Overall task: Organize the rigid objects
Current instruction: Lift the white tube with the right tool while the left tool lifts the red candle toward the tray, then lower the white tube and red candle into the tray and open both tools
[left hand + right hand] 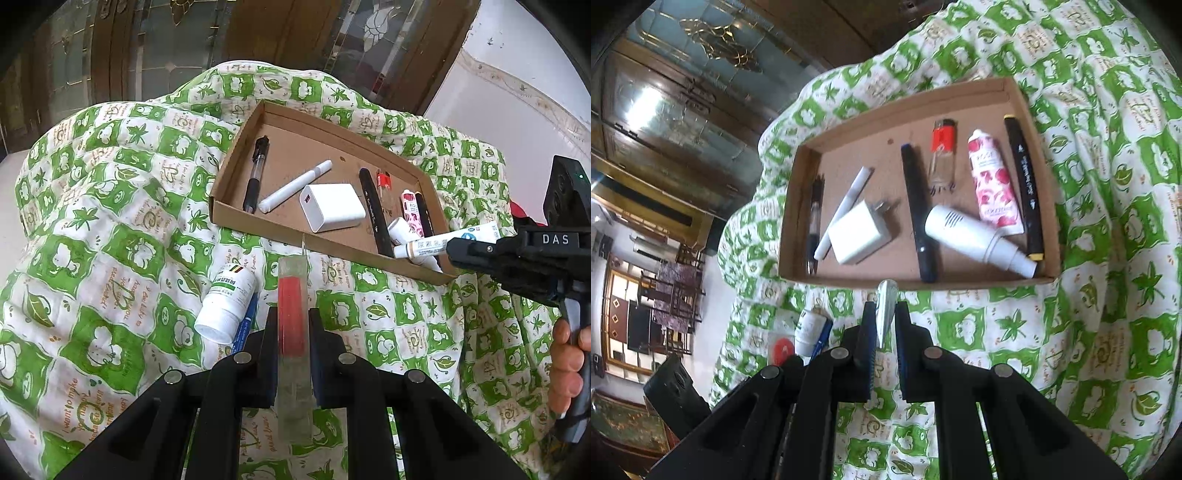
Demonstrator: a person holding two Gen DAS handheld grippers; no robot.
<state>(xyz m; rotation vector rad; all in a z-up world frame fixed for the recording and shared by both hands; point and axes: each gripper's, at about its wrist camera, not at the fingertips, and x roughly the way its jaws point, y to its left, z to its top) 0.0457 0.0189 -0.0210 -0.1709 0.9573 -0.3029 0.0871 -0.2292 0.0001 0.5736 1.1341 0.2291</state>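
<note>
A clear stick with a red core (pixel 291 280) is clamped between the fingers of my left gripper (pixel 293 317), hovering over the quilt just short of the cardboard tray (pixel 221 206). My right gripper (pixel 454 248) is shut on a white ointment tube (pixel 424 246) above the tray's near right corner. In the right wrist view that tube shows only its silvery crimped end (pixel 887 295) between the shut fingers of the right gripper (pixel 886 314). The tray (pixel 798 166) holds pens, a white charger (pixel 857 236), a red lighter (pixel 943 147), a pink floral tube (pixel 991 177) and a white spray bottle (pixel 971 236).
A white pill bottle (pixel 227 306) lies on a blue pen (pixel 245 328) on the green-and-white quilt (pixel 110 240), left of my left gripper. A hand (pixel 569 354) grips the right gripper's handle. Wooden glass-door cabinets stand behind the quilt.
</note>
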